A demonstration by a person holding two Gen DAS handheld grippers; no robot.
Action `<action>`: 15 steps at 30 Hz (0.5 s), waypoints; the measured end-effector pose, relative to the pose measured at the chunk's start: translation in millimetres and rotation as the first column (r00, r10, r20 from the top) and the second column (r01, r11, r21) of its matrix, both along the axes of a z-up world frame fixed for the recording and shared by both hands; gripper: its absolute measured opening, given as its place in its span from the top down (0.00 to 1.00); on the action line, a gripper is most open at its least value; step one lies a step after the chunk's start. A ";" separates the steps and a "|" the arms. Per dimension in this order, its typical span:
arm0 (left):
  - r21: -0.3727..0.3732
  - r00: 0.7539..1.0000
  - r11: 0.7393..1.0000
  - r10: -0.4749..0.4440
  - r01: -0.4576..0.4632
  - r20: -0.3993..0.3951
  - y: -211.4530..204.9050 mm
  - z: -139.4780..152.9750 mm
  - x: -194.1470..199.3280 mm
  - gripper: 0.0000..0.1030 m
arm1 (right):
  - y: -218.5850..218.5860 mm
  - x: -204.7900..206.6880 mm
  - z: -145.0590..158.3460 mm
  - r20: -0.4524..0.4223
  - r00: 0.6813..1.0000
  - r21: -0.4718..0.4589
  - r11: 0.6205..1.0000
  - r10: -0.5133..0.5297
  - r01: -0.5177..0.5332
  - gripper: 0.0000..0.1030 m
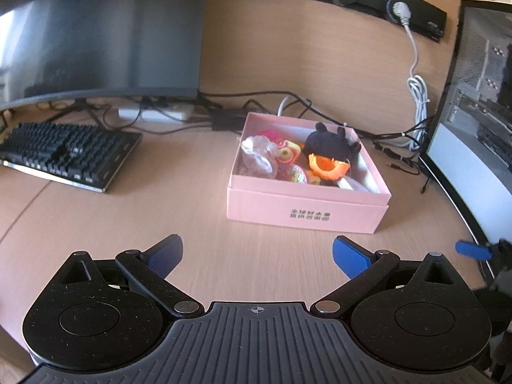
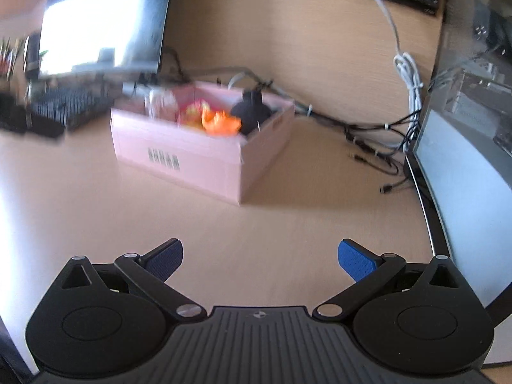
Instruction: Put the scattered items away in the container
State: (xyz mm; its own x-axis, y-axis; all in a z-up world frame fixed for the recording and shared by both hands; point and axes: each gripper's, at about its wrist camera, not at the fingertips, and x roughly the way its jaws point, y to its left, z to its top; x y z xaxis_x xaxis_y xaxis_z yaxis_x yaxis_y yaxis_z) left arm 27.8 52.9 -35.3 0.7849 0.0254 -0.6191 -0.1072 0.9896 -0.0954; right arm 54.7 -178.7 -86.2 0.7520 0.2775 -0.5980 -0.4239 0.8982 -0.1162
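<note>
A pink box [image 1: 307, 214] sits on a wooden desk [image 1: 128, 217], holding a black plush toy [image 1: 329, 144], an orange toy [image 1: 328, 166] and other soft items. The left gripper [image 1: 257, 254] hovers before it, jaws spread wide and empty. A black keyboard [image 1: 67, 153] lies at left

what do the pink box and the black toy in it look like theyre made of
The pink box looks like matte cardboard: flat walls, crisp folded edges, printed black characters on the front, no shine. The black toy looks like plush fabric: a soft, fuzzy, light-absorbing surface with floppy stubs on top. Neither can be confirmed beyond its look.
</note>
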 end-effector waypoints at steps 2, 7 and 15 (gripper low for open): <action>0.006 1.000 1.000 0.001 -0.001 0.001 -3.9 -0.5 0.2 0.01 | -9.2 4.4 -7.3 -0.029 1.000 -0.001 1.000 0.006 -0.006 0.00; 0.014 1.000 1.000 -0.003 0.003 -0.003 -11.3 -3.1 -2.8 0.01 | -21.6 13.1 -17.1 -0.050 0.998 0.027 0.999 0.034 -0.032 0.00; 0.021 1.000 1.000 0.020 -0.020 0.003 -11.6 -2.4 -1.6 0.01 | -17.1 25.5 -19.2 -0.069 0.988 0.056 0.990 0.136 -0.132 0.00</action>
State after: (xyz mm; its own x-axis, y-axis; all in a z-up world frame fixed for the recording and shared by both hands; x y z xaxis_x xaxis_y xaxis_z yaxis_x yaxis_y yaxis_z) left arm 26.2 41.3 -37.7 0.7858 0.0543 -0.6161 -0.1269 0.9891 -0.0746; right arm 80.2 -195.8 -105.3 0.6612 0.4043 -0.6320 -0.5466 0.8366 -0.0367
